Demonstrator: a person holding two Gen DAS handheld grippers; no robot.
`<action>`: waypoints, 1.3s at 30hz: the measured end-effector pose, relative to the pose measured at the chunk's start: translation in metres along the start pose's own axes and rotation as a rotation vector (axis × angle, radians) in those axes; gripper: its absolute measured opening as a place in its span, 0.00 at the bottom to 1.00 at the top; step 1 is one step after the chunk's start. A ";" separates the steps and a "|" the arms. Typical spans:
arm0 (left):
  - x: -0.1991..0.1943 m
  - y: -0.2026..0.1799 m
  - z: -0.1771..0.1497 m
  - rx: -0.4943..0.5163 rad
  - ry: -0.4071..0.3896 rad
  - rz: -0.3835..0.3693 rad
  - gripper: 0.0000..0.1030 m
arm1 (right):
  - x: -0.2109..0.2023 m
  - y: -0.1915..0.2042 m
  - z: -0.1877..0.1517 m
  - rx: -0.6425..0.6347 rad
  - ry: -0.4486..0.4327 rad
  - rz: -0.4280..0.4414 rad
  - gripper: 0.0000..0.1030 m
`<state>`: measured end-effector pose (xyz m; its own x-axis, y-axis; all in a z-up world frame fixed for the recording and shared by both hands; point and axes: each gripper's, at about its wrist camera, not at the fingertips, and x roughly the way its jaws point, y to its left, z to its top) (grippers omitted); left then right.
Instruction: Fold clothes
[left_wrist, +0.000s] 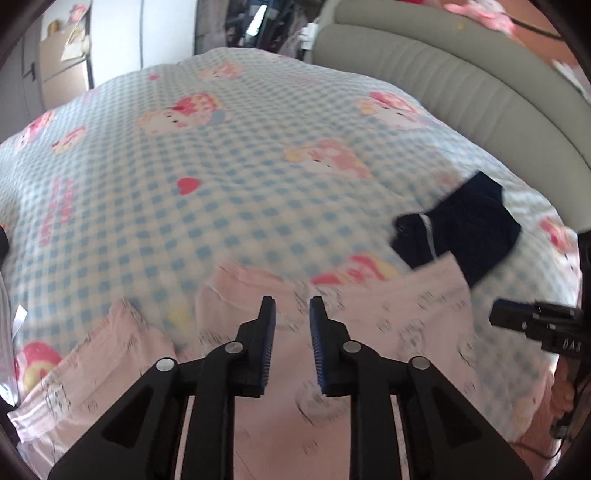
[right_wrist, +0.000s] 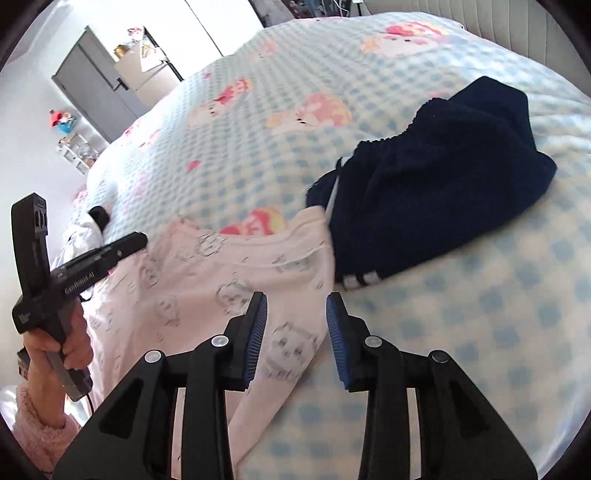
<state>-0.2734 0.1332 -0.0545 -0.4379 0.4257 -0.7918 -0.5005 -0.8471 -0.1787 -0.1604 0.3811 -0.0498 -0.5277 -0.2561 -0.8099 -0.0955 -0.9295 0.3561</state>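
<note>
While both claws hang part-open and empty, the pink top (left_wrist: 388, 317) lies flat beneath them on the bed (left_wrist: 221, 184).
Its length runs across both; left claw (left_wrist: 292, 306) is over its middle, right claw (right_wrist: 295, 301) over its edge by the dark garment (right_wrist: 436, 177).

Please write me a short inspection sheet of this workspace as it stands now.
Surface: bed under blue checked cartoon blanket.
Job's things: pink printed garment spread flat at near edge; dark navy garment bunched beside it, touching its corner.
Clutter: nothing seen on the blanket.
Grippers: left gripper and right gripper both open above the pink garment, holding nothing.
Cables: black lead below left handle.
Surroundings: padded headboard, grey cabinet.
</note>
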 end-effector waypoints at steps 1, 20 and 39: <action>-0.010 -0.009 -0.016 -0.006 0.018 -0.031 0.26 | -0.006 0.006 -0.013 -0.012 0.016 0.027 0.37; -0.131 0.042 -0.229 -0.501 -0.013 0.096 0.33 | -0.024 0.020 -0.148 0.078 0.046 0.028 0.48; -0.140 0.094 -0.305 -0.862 -0.054 0.101 0.53 | 0.027 0.076 -0.186 -0.115 0.198 0.021 0.50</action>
<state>-0.0308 -0.1031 -0.1383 -0.4955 0.3311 -0.8030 0.2736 -0.8179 -0.5061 -0.0252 0.2548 -0.1311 -0.3520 -0.3121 -0.8824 0.0167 -0.9447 0.3275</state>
